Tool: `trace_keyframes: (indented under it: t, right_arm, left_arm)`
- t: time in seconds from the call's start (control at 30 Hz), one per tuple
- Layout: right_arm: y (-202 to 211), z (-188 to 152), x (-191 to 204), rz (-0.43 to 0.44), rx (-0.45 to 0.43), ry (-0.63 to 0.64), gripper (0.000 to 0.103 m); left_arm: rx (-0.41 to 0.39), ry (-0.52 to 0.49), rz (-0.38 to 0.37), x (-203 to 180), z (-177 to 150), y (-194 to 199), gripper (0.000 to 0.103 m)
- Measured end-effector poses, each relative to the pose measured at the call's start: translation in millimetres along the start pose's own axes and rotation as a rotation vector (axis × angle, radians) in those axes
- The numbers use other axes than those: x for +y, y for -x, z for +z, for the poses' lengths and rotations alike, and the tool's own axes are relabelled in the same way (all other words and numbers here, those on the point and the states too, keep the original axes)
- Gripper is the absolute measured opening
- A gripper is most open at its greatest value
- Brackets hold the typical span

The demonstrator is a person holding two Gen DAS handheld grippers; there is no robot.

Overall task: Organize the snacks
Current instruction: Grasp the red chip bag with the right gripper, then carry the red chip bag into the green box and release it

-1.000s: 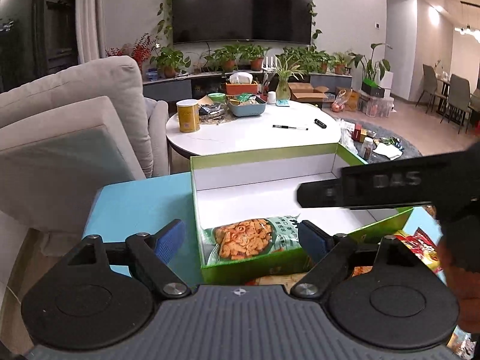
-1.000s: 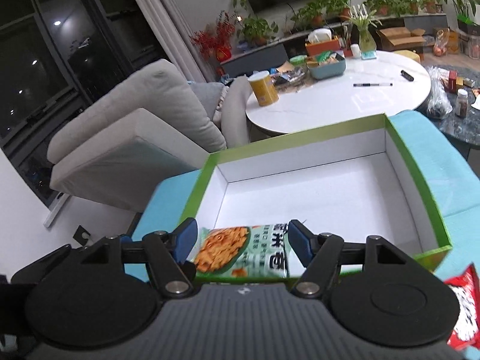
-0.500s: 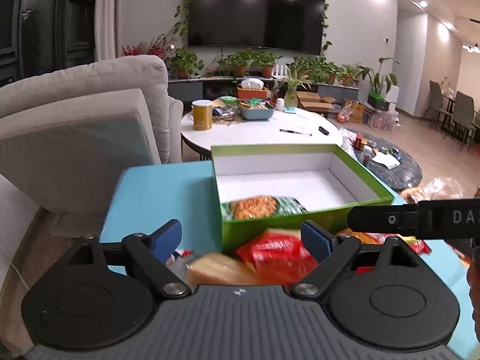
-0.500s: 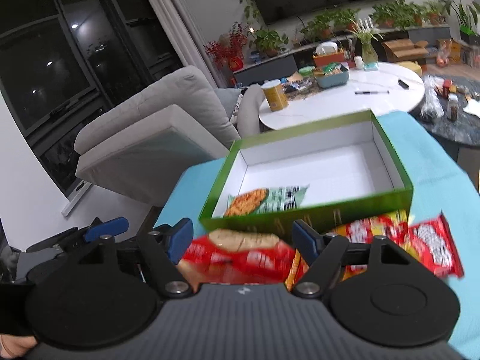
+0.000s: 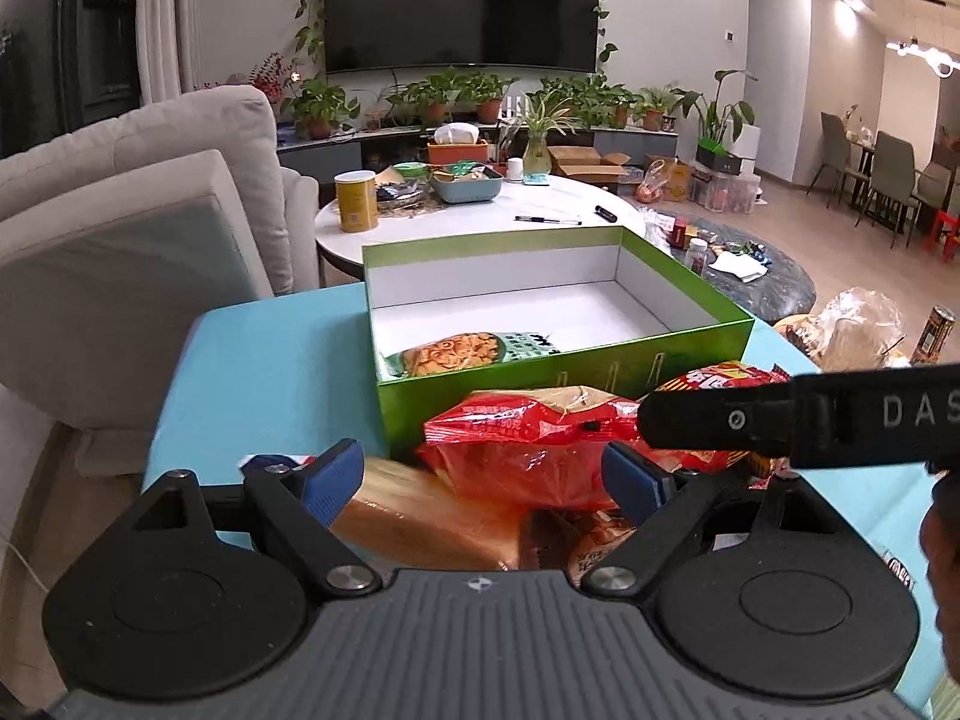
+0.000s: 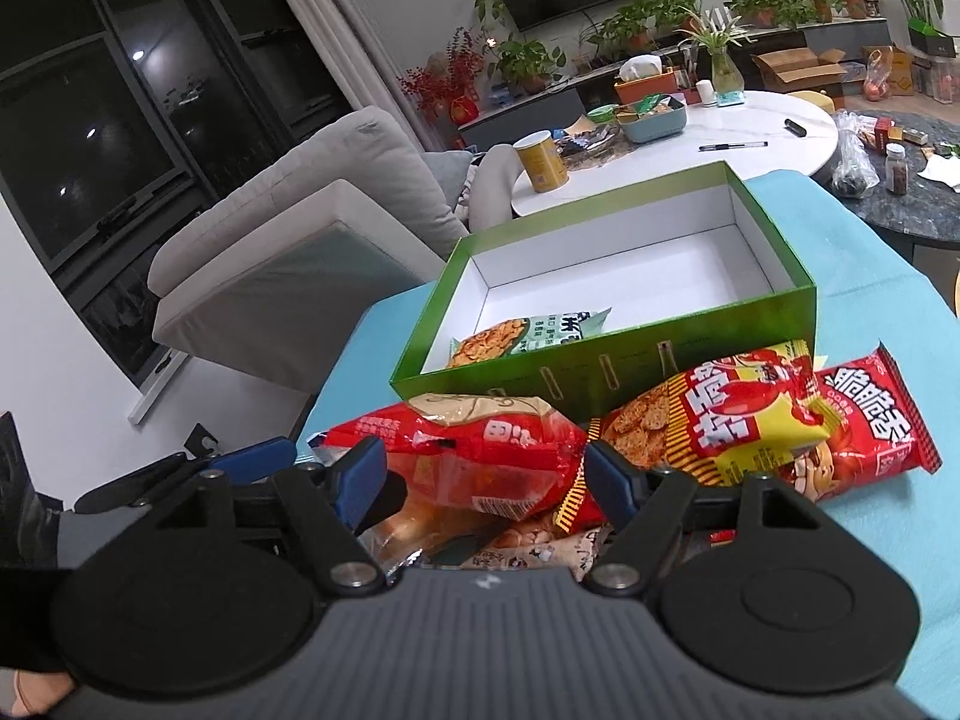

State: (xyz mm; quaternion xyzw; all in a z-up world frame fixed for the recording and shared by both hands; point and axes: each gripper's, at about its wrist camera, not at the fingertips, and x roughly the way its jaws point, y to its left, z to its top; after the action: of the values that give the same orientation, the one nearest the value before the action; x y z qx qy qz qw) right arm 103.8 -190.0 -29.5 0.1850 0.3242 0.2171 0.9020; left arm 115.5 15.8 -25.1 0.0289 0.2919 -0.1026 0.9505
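Both grippers hover parted, gripping nothing: my left gripper (image 5: 483, 477) and right gripper (image 6: 483, 474) over red snack bag (image 6: 474, 450) beside green box (image 6: 606, 375).

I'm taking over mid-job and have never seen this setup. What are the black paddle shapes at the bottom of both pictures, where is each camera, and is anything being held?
There is no robot arm here: a person holds a two-finger gripper in each hand, and each gripper carries a wide-angle camera looking forward along its fingers. The black shapes are the gripper bodies; the blue pads are the fingertips.

One picture looks out from the left gripper, the other from the right gripper. The black bar crossing the left view is part of the right gripper.

On the blue tabletop stands an open green box with one green snack packet inside. In front of it lies a pile of loose packets, including a red bag, a yellow-and-red lobster packet and a red packet.

Both grippers are open over the pile, holding nothing.
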Motion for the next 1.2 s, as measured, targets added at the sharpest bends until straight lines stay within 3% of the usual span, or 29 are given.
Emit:
trace_keyframes:
  t: [0.53, 0.8, 1.03, 1.2]
  right_arm:
    - [-27, -6, -25, 0.045, 0.018, -0.155, 0.06]
    - [-36, -7, -23, 0.075, 0.043, -0.159, 0.058]
    - [-35, -4, -16, 0.06, 0.042, -0.129, 0.053]
    - [-21, -1, -5, 0.068, 0.008, -0.103, 0.052]
  left_arm:
    - [0.027, -0.002, -0.054, 4, -2, -29, 0.069]
    - [0.046, -0.026, -0.135, -5, -5, -35, 0.069]
    - [0.036, -0.036, -0.113, -13, -2, -32, 0.065]
    - [-0.025, -0.061, -0.113, -21, 5, -10, 0.065]
